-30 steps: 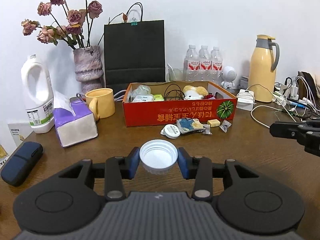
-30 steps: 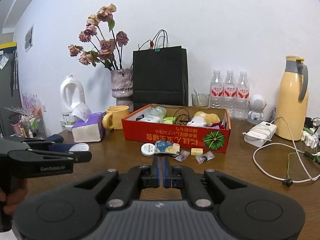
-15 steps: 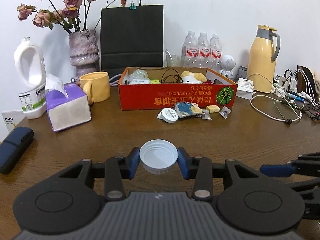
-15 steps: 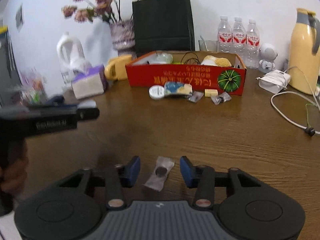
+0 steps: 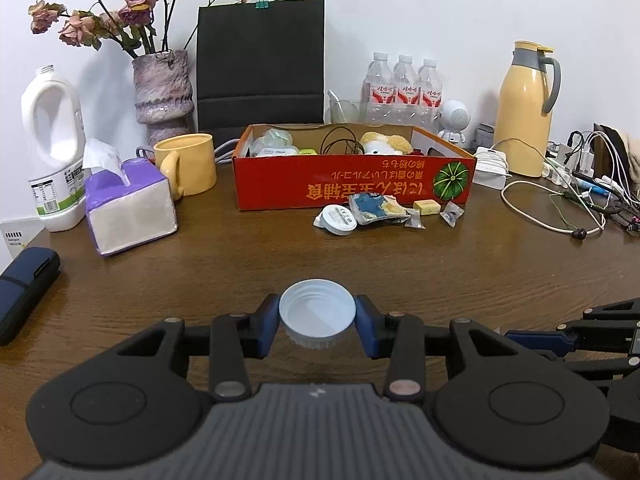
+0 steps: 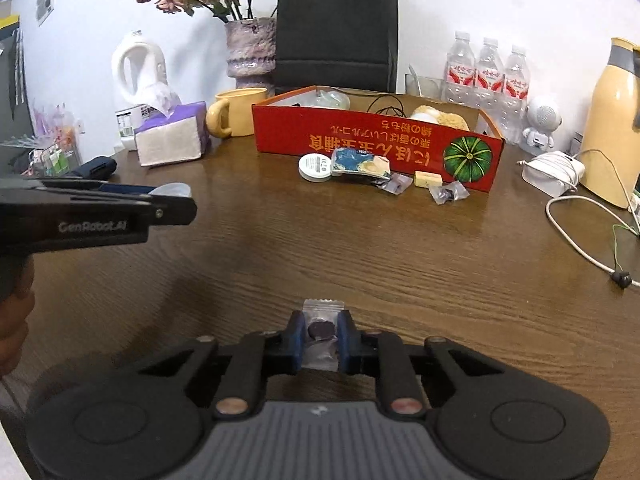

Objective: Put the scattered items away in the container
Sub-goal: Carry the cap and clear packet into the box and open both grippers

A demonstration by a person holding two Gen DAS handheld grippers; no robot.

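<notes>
My left gripper is shut on a white bottle cap and holds it above the wooden table. My right gripper is shut on a small clear sachet with a dark round piece inside, low over the table. The red cardboard box stands at the middle back, also in the right wrist view, with a plush toy, a cable and packets inside. In front of it lie a round white tin, a blue-yellow packet, a yellow block and small sachets.
A purple tissue box, yellow mug, white jug and vase stand left. A black bag, water bottles, yellow thermos and cables are behind and right. A dark case lies far left.
My right gripper was shut and empty, opened around the sachet on the table, and has now closed on it. My left gripper keeps the cap and has moved slightly.
</notes>
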